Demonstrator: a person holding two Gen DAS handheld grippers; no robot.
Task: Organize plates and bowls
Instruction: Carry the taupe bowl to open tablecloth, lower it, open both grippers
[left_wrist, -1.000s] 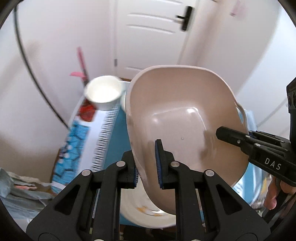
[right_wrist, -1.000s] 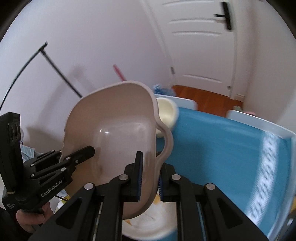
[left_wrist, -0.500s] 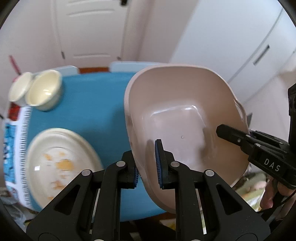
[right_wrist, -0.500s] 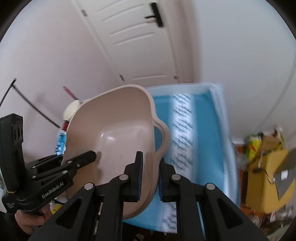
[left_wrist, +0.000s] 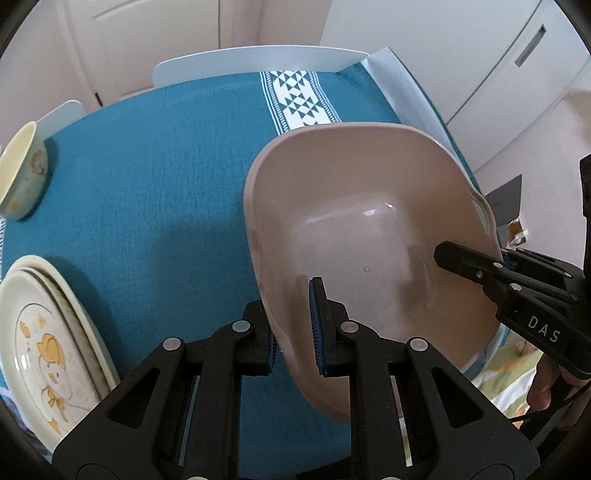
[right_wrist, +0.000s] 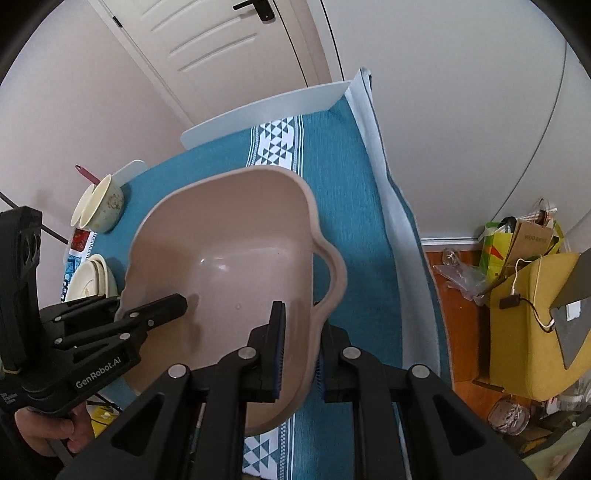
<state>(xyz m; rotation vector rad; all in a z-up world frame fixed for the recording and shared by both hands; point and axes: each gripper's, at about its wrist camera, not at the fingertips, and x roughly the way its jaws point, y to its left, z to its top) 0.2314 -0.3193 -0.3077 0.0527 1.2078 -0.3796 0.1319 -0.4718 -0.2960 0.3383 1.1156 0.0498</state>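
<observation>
A beige plastic basin (left_wrist: 362, 229) is held over the blue tablecloth (left_wrist: 155, 177) by both grippers. My left gripper (left_wrist: 293, 332) is shut on the basin's left rim. My right gripper (right_wrist: 299, 350) is shut on the right rim of the basin (right_wrist: 229, 258), near its handle. The basin is empty. A stack of cream plates (left_wrist: 44, 343) with a yellow print lies at the table's left; it also shows in the right wrist view (right_wrist: 90, 280). Cream bowls (right_wrist: 101, 205) stand at the far left; one bowl (left_wrist: 22, 177) shows in the left wrist view.
A white patterned band (left_wrist: 295, 99) crosses the cloth. The table's right edge (right_wrist: 395, 206) drops to a wooden floor with a yellow seat (right_wrist: 532, 332), bags and clutter. A white door (right_wrist: 221, 48) and walls stand behind the table.
Both grippers have swung the basin to the right and lowered it over the table's right part. The plates and bowls have slid to the left of the views.
</observation>
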